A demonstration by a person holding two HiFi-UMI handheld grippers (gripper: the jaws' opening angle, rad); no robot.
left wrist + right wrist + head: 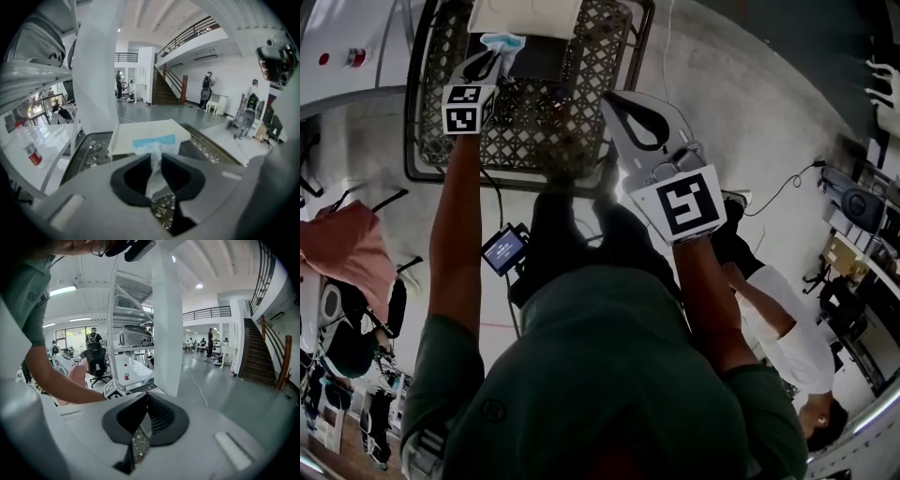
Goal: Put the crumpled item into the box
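I count two grippers, one in each of my hands, and each carries one cube with black-and-white square markers. There is one crumpled item, one box and one bench.

My left gripper is clamped on the crumpled item. It is a thin, white, wrinkled wad, pinched into a narrow strip between the dark pads, and its loose end bunches up past the tips. From the head view the item shows white with a pale blue part. It hangs at the tip of the left gripper above the bench, just in front of the box. I cannot tell whether it touches the box.

The box is flat, cream-coloured and smooth, with straight edges. A pale blue patch sits on the side nearest me.

The bench has a top of open metal lattice in a diamond pattern, set in a dark, rounded frame.

My right gripper has its jaws together with nothing between them. Its inner pads are ribbed and black and its shell is smooth grey. In the head view the right gripper hovers over the bench's near edge.
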